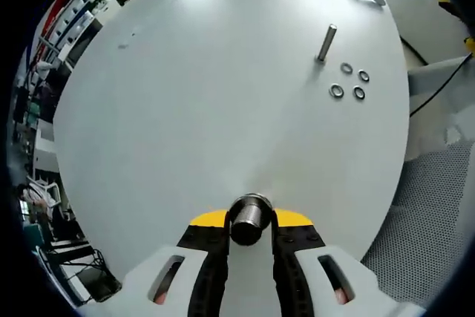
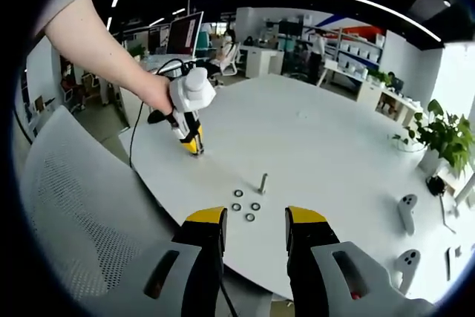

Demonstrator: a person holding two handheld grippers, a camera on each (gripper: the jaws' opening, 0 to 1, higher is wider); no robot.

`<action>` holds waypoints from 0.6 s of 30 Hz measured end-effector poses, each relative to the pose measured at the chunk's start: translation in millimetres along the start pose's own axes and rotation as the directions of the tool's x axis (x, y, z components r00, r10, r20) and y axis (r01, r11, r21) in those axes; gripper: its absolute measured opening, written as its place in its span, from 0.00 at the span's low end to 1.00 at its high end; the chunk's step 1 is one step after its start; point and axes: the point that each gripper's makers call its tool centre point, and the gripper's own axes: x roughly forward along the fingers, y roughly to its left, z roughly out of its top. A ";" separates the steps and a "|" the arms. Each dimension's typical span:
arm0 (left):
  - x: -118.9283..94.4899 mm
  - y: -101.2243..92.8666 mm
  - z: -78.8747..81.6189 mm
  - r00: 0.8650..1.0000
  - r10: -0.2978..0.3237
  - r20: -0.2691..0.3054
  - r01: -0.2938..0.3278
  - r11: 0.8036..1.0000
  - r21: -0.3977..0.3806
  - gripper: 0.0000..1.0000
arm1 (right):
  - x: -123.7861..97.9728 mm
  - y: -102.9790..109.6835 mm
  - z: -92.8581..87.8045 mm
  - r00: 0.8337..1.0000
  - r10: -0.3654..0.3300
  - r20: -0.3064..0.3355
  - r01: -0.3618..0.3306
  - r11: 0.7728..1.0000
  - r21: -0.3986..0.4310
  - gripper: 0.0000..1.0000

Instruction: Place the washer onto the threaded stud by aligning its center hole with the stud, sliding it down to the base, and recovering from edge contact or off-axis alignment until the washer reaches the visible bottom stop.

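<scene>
Left gripper view, and the left gripper point(image 1: 250, 237) has its yellow-tipped black jaws closed on a short grey metal cylinder point(image 1: 249, 219), held end-on just above the big round white tabletop point(image 1: 185, 131). What that cylinder is, I cannot tell from here. Out toward the far right edge of the tabletop stands the slim grey metal threaded stud point(image 1: 326, 42), upright and bare, with 4 small silvery steel washers point(image 1: 349, 81) lying flat in a loose cluster just beside its base, none of them on it yet.

Over in the right gripper view, the right gripper point(image 2: 254, 231) has its jaws parted with nothing between them, hovering near the table's near edge and looking straight at the stud point(image 2: 263, 182) and the 4 washers point(image 2: 246, 205). Beyond them, the person's hand point(image 2: 157, 93) carries the left gripper point(image 2: 194, 144) nose-down at the tabletop.

Now the handling. These washers should be light, rigid and slick, thin rings lying flush on a smooth top, so I reckon they'll skate away if nudged. The best hold looks like a pinch across the outer rim, leaving the centre hole free for the stud. The stud is thin, so a tilted washer will likely catch on the threads; keeping it level should count most.
</scene>
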 end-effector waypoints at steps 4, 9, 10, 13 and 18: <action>2.6 -0.8 -0.6 1.000 -0.002 0.001 0.002 1.000 0.004 0.19 | 0.1 -0.6 -1.1 1.000 -0.004 -0.005 0.004 1.000 0.001 0.33; 3.3 -0.8 0.3 1.000 -0.002 0.017 0.003 1.000 -0.013 0.19 | 0.6 -0.7 -2.1 1.000 -0.004 -0.010 0.004 1.000 -0.001 0.34; 3.6 -1.2 -0.3 1.000 -0.003 0.019 0.003 1.000 -0.016 0.20 | 0.5 -0.7 -2.4 1.000 -0.005 -0.010 0.005 1.000 -0.001 0.34; 5.2 -2.0 -0.7 1.000 -0.011 0.029 0.012 0.999 -0.030 0.20 | 0.5 -1.0 -2.6 1.000 -0.007 -0.012 0.007 1.000 -0.003 0.34; 5.3 -1.9 -0.1 0.999 -0.019 0.045 0.020 0.999 -0.039 0.21 | 0.6 -1.7 -3.5 1.000 -0.011 -0.016 0.011 1.000 -0.003 0.34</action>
